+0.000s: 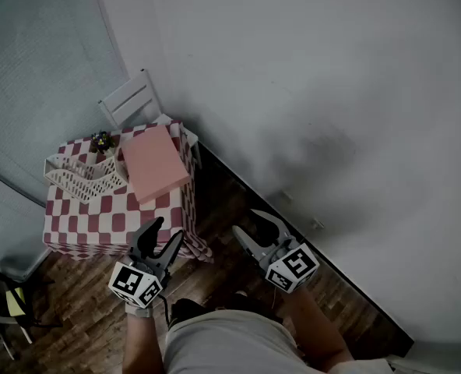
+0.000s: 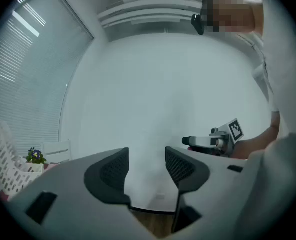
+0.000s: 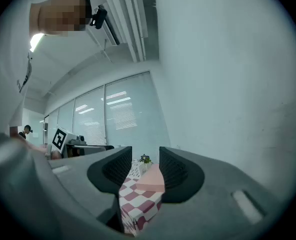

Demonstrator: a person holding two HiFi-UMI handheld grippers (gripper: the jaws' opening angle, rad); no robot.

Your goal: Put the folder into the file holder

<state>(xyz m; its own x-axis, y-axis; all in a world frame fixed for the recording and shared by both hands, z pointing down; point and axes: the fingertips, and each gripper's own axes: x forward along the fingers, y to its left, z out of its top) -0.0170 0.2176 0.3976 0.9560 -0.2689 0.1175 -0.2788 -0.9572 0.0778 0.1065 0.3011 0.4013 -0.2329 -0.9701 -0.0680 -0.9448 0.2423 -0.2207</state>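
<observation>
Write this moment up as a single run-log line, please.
task: not started | folder: flat on checkered table, beside file holder | left gripper: open, empty | right gripper: open, empty

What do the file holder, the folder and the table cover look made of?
File holder: white, probably moulded plastic, judging by its open lattice walls.
Folder: pink, matte, lying flat and stiff-looking; card or plastic, I can't tell which.
Table cover: red-and-white checked cloth, since it hangs over the table's edges and bunches at the corner.
</observation>
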